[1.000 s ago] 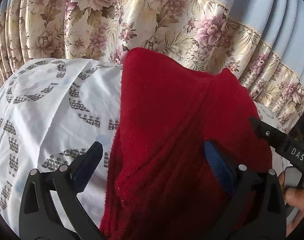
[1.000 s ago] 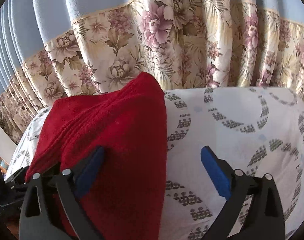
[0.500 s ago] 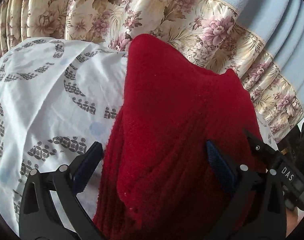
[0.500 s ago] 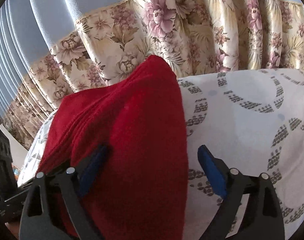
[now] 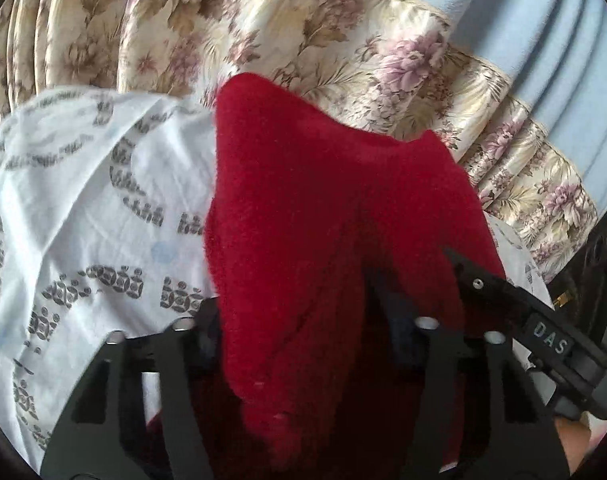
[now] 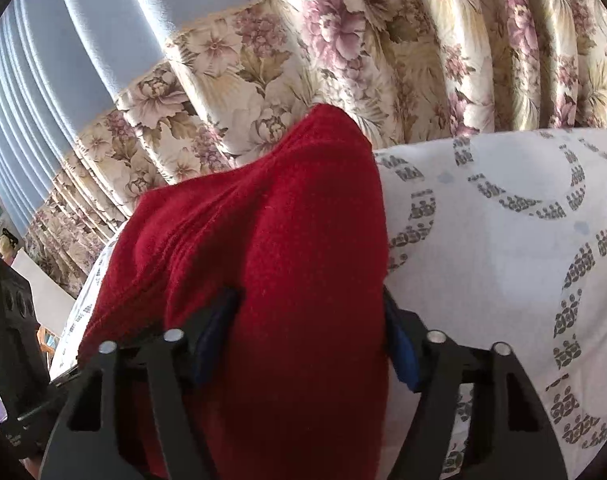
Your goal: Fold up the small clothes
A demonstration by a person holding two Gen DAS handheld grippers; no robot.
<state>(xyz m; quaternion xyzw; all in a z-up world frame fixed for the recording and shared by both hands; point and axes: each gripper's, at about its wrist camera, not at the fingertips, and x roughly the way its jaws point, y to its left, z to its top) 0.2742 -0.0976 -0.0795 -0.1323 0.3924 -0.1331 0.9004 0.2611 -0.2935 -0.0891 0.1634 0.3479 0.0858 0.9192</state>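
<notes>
A red fuzzy garment (image 5: 323,200) lies bunched on a white sheet (image 5: 83,200) printed with grey arcs. My left gripper (image 5: 299,312) is at the garment's near left edge. Its jaws are closing, a thick fold fills the gap between them, and the cloth hides the pads. In the right wrist view the same garment (image 6: 283,220) rises in a ridge. My right gripper (image 6: 307,336) is closing on its right-hand fold, and both blue pads (image 6: 401,344) touch the cloth. A black finger (image 5: 503,292) of the right gripper, marked DAS, shows at the left view's right side.
A floral curtain (image 5: 303,40) with a pale blue upper part hangs just behind the sheet's far edge. The sheet (image 6: 503,240) spreads to the right of the garment. A black box (image 6: 11,320) and a person's hand (image 5: 571,452) sit at the frame edges.
Both pairs of jaws have narrowed from wide apart onto folds of the red garment. Both cameras have tipped slightly, and the garment now fills more of each view.
</notes>
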